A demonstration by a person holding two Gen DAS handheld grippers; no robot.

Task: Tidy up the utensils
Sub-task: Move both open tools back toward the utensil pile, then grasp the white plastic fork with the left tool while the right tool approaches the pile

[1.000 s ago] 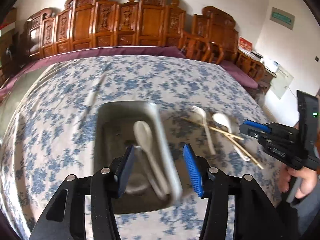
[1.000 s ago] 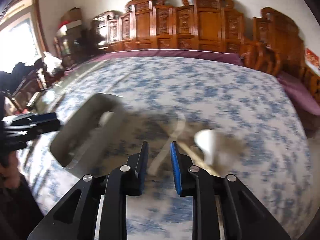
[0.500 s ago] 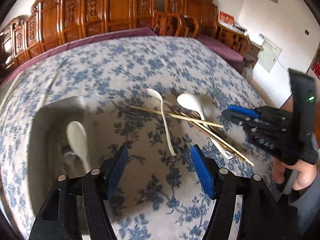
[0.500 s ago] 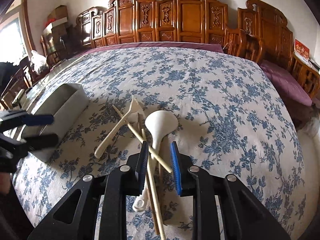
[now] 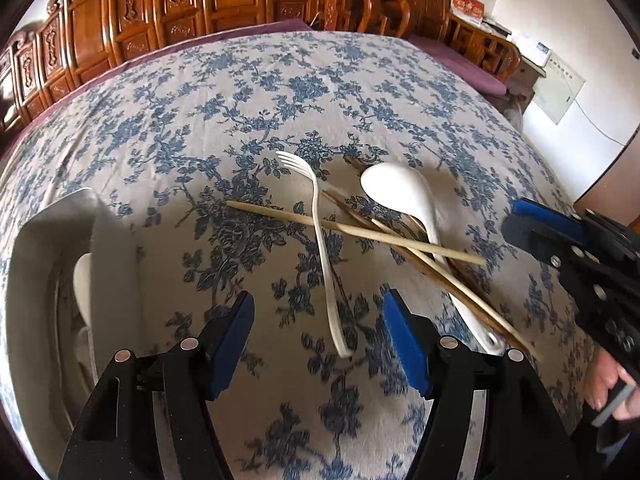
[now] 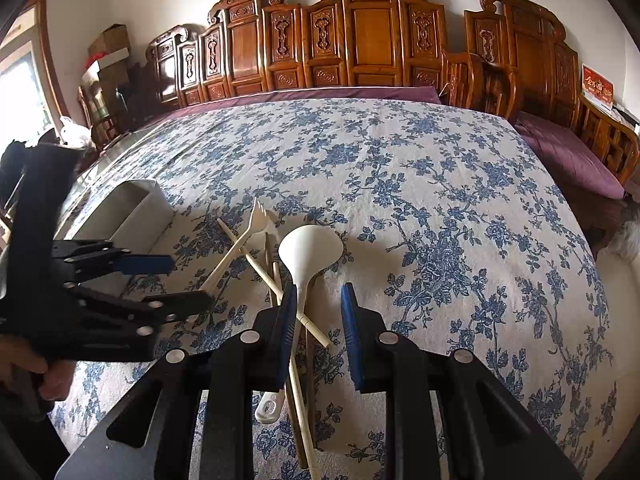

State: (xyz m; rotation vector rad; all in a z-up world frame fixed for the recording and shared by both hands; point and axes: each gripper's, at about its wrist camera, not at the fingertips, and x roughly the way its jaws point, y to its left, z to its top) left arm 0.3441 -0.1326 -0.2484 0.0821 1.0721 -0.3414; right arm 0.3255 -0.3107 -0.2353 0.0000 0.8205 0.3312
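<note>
Floral tablecloth (image 5: 360, 80), grey tray (image 5: 48, 240) at my left w/ one white spoon (image 5: 82, 284) inside. Mid-table pile: ladle (image 6: 310, 252), fork (image 5: 320, 240), chopsticks (image 5: 352, 230) crossed. My left tongs (image 5: 320, 332) wide open over fork handle; right tongs (image 6: 318, 308) open, empty, by ladle handle.

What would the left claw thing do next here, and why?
Probably ease the left gripper down and close on the white fork: its jaws are open, the handle end lies between them, and the tray already holds one spoon.

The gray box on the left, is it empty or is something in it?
Not empty. The left wrist view shows one white spoon lying inside the gray box. Anything else in there is hidden by the box's wall.
</note>
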